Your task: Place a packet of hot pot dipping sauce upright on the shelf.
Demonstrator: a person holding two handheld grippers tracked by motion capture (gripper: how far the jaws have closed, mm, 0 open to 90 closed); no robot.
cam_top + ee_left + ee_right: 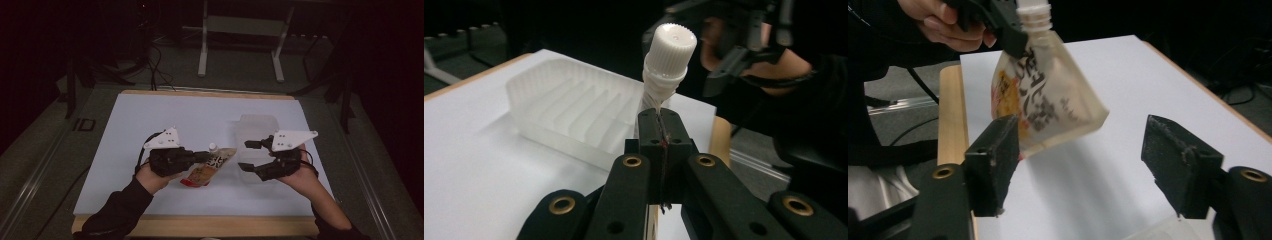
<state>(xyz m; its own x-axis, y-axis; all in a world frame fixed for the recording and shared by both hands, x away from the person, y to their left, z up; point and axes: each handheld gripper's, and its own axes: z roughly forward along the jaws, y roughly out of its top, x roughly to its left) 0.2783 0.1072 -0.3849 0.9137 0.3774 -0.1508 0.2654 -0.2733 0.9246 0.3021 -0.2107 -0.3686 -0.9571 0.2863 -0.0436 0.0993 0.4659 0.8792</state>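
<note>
2 claws work above the white table (150,195), which has a wooden edge along its near side. a clear ribbed plastic tray (256,131) rests on the table toward the far right, just beyond the right claw. the spouted pouch (210,167), printed in red, orange and dark lettering, hangs tilted between the 2 claws, its lower end near the table. the left claw (659,131) is pressed together on the pouch's twisted neck, just below the white ribbed cap (671,46). the right claw (246,155) is spread, nothing between its jaws, a little to the right of the pouch.
</note>
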